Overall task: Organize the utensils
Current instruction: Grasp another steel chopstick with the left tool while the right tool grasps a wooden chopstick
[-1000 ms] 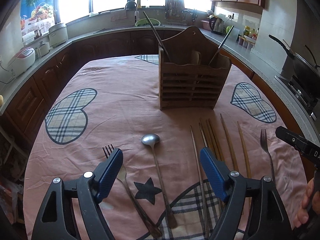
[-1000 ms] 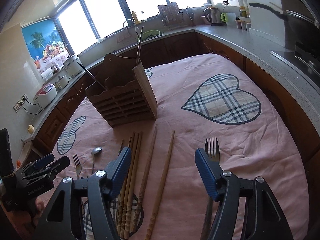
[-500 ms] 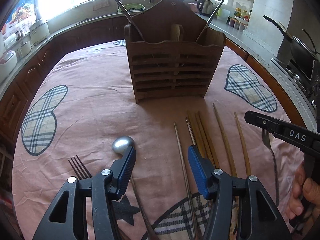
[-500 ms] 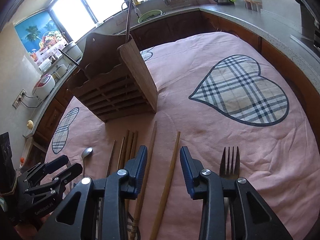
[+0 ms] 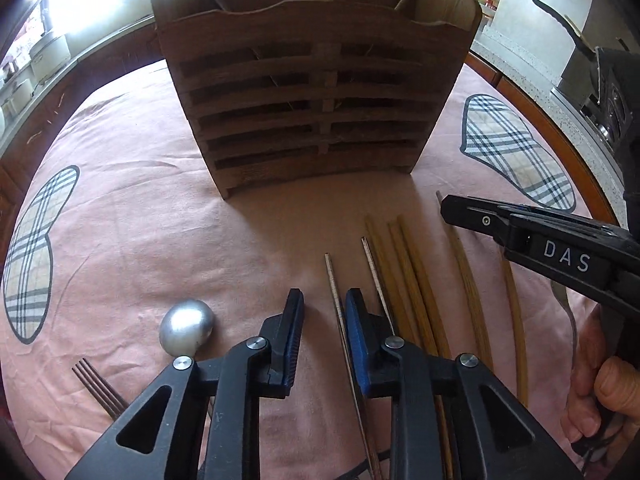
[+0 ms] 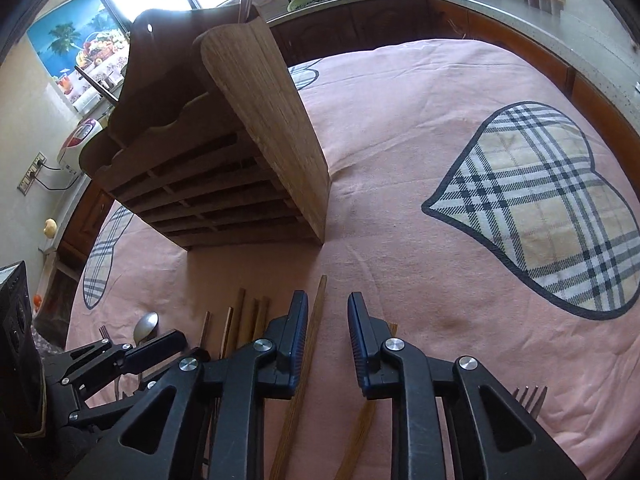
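Pink tablecloth (image 5: 140,232), wooden caddy (image 5: 316,100), left tool (image 5: 323,332) straddling metal chopstick (image 5: 335,300)

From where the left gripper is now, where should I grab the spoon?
Take the spoon by its thin handle just behind the bowl, coming straight down with the fingers across it. It lies flat on the cloth, bowl dome-up and too rounded to pinch. The handle runs back under the left gripper, beside the fork.
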### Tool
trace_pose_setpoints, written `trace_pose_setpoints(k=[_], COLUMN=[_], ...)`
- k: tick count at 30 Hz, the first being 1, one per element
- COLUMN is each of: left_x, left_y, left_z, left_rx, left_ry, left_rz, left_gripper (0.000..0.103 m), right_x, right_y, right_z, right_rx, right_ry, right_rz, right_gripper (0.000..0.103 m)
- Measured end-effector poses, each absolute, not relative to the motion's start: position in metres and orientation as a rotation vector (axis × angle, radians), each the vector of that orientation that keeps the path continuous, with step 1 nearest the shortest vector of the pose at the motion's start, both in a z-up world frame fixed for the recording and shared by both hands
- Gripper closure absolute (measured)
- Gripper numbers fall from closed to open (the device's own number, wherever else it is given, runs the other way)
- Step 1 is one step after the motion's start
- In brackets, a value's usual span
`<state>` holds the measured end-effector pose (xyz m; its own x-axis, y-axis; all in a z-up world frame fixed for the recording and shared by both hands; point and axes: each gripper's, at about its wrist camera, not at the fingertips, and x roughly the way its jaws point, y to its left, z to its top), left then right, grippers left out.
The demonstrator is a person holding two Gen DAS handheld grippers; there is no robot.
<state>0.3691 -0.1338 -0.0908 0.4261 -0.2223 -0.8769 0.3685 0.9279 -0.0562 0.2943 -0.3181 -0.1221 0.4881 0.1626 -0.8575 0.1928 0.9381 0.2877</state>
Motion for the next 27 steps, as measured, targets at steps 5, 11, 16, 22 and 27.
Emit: trace_pose_setpoints(k=[5, 11, 16, 22, 27], left_x=[0.374, 0.38, 0.377, 0.364, 0.344], left_y=[-0.124, -0.128, -0.136, -0.117, -0.095], left_z=[-0.095, -0.097, -0.098, -0.082, -0.054], left_rx=[0.105, 0.122, 0.15, 0.067, 0.004], left_ry=[1.082, 1.086, 1.06, 1.047, 1.0], left_rz=[-0.398, -0.411, -0.404, -0.434, -0.456], left_gripper=[0.092, 0.092, 0.094, 0.098, 0.099], right_x=[0.3, 0.304, 0.301, 0.28, 0.263], right_y=[-0.309, -0.288, -0.286, -0.302, -0.307], right_z=[-0.127, -0.128, -0.128, -0.11, -0.073], right_rx=[0.313, 0.161, 0.165, 0.331, 0.368], right_ry=[1.083, 1.093, 1.088, 1.042, 0.964], right_rz=[-0.027, -0.061, -0.042, 0.027, 0.057], right_gripper=[0.084, 0.088, 0.096, 0.099, 0.099])
